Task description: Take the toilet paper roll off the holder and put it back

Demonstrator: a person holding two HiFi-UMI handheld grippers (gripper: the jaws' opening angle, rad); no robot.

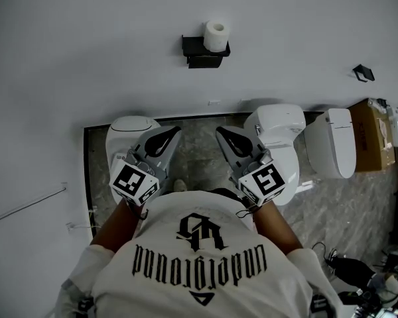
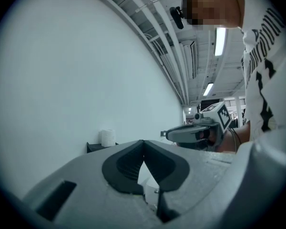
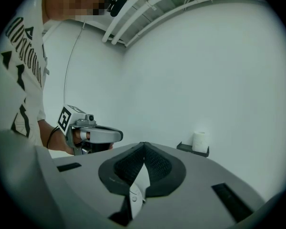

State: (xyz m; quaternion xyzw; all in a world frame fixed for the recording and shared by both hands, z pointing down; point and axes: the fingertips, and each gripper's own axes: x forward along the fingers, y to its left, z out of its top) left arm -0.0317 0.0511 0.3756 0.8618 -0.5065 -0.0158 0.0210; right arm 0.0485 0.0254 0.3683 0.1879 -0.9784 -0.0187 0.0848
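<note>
A white toilet paper roll (image 1: 215, 36) stands upright on a black holder (image 1: 204, 53) fixed to the white wall, well ahead of both grippers. It also shows small in the left gripper view, where the roll (image 2: 107, 137) sits on the holder (image 2: 96, 147), and in the right gripper view, where the roll (image 3: 199, 140) is right of centre. My left gripper (image 1: 178, 130) and right gripper (image 1: 218, 130) are held side by side close to the person's chest, both pointing at the wall. Each has its jaws shut with nothing between them.
Below the holder, a white toilet (image 1: 129, 134) stands at the left, a second toilet (image 1: 278, 131) at the right and a third (image 1: 331, 144) further right. A cardboard box (image 1: 371, 134) sits by the wall. A small black hook (image 1: 363, 73) is on the wall.
</note>
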